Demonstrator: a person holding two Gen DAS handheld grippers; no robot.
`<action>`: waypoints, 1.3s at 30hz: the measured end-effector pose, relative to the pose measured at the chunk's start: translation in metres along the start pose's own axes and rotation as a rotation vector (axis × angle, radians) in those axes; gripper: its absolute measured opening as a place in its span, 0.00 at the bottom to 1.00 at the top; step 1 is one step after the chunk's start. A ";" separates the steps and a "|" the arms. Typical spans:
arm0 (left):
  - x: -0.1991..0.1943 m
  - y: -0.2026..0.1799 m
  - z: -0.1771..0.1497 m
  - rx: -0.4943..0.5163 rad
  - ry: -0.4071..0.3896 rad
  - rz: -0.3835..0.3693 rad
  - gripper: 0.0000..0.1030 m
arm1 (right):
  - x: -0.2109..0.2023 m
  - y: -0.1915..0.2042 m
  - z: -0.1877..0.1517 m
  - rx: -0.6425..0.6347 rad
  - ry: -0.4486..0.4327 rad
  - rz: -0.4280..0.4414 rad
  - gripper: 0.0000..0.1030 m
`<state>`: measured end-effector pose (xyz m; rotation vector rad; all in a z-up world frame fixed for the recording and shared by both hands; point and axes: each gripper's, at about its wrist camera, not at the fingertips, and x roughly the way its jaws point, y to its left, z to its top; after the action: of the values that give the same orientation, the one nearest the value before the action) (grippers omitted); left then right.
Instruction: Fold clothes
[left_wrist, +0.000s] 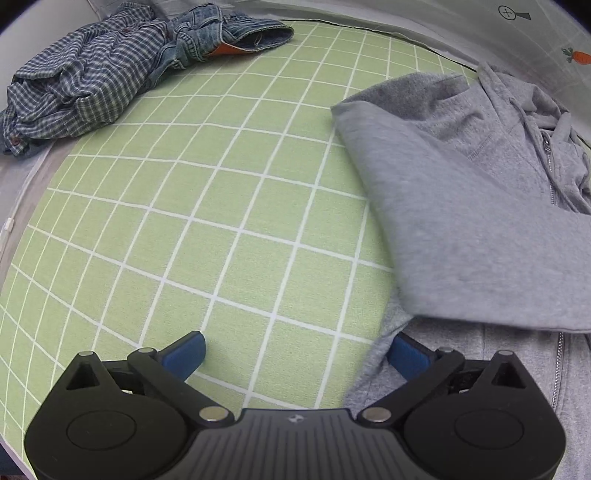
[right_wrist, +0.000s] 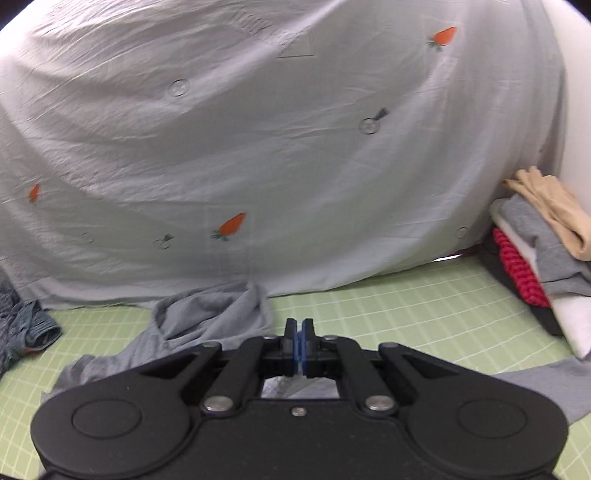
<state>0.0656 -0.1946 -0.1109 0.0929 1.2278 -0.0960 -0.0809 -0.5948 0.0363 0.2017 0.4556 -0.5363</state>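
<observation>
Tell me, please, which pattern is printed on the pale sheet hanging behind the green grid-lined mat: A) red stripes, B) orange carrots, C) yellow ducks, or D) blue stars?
B: the right wrist view shows small orange carrots scattered over the pale sheet behind the green grid-lined mat.

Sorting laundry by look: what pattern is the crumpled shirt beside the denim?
Blue-and-white check; the shirt shows best in the left wrist view.

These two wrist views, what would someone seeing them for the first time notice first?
Probably the grey hoodie, its sleeve folded across the right side of the green checked mat, with the left gripper wide open at its edge. Next, the crumpled plaid shirt and denim garment at the mat's far left corner. In the right wrist view, the carrot-print sheet fills the background, beside a stack of folded clothes.
</observation>
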 end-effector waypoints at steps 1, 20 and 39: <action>0.000 0.001 0.000 -0.006 0.000 -0.006 1.00 | 0.003 -0.013 -0.001 0.011 0.000 -0.051 0.02; -0.030 -0.017 0.020 0.026 -0.127 -0.104 0.95 | 0.028 -0.095 -0.081 0.218 0.287 -0.267 0.54; -0.005 -0.046 0.043 0.124 -0.102 -0.208 0.14 | 0.046 -0.078 -0.109 0.242 0.434 -0.241 0.67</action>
<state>0.0987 -0.2450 -0.0930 0.0671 1.1260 -0.3540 -0.1273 -0.6479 -0.0866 0.5050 0.8445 -0.7886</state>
